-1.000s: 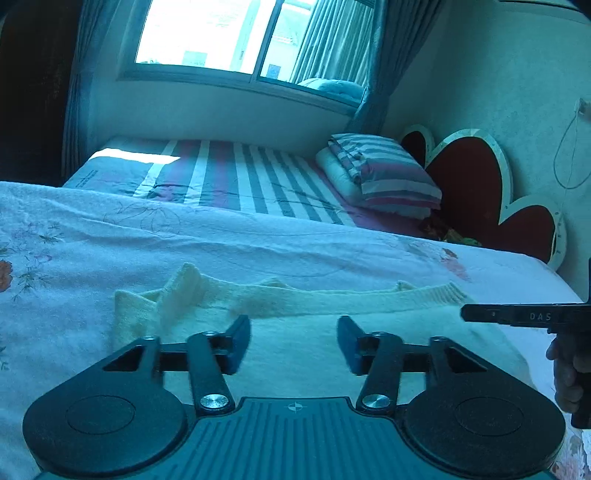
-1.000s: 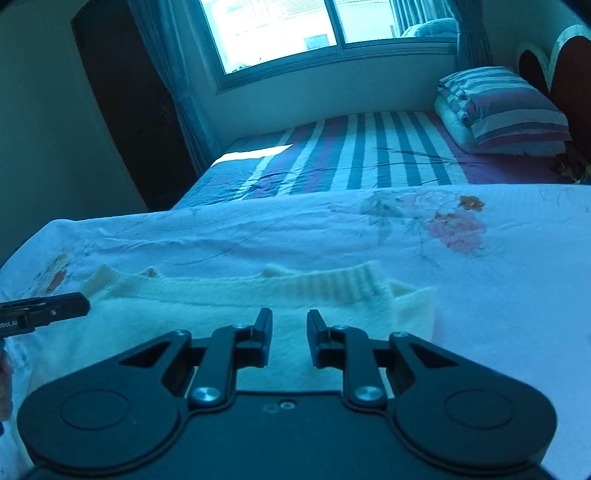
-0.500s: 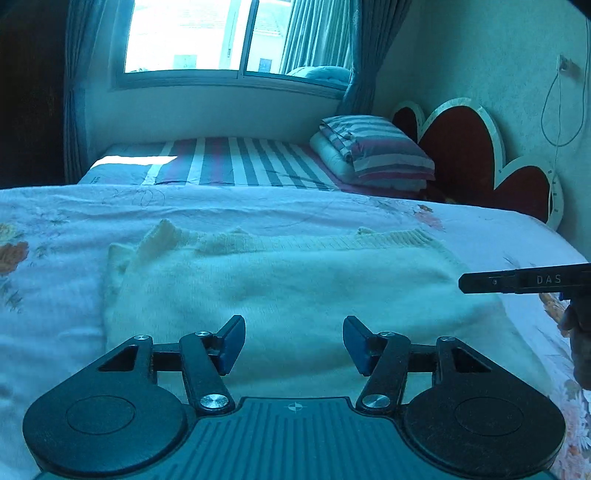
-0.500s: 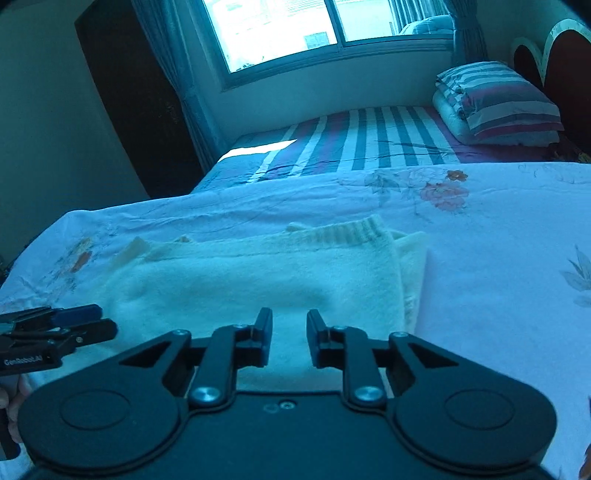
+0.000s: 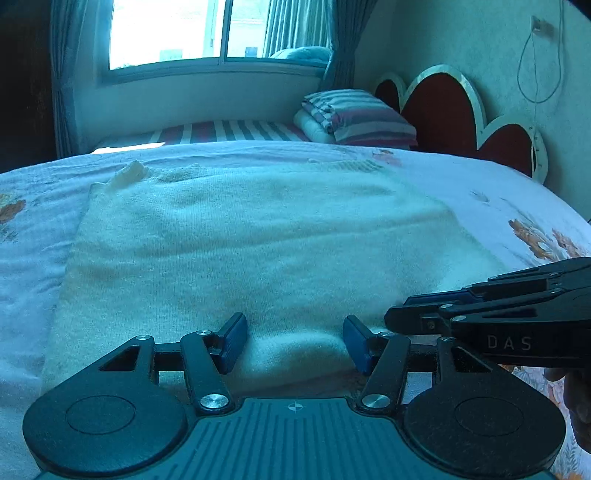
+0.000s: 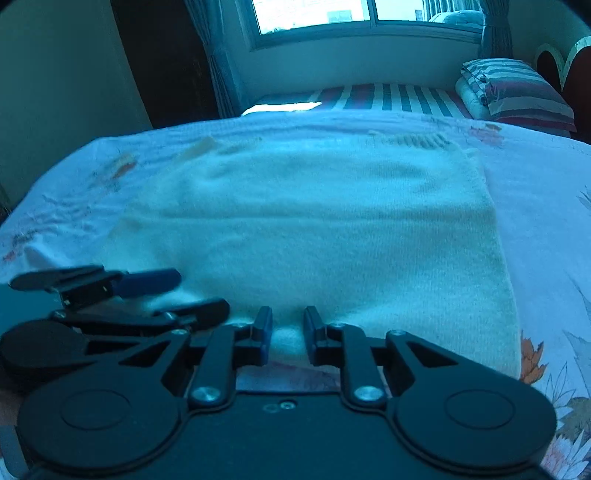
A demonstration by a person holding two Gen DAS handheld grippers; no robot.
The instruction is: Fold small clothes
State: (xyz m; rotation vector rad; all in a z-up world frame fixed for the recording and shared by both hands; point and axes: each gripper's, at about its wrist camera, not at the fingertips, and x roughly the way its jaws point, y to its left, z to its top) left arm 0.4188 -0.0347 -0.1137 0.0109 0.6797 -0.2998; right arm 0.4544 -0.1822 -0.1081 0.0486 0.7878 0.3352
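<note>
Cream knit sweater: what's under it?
The cream knit sweater lies flat on the white floral bedsheet, which shows on all sides of it. The sheet beneath it is covered, and so is anything tucked inside its folded layers.

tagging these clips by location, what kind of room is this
Most likely a bedroom in a home. A cream knitted garment lies on a floral bedspread, with a striped pillow against a red scalloped headboard and a curtained window behind.
</note>
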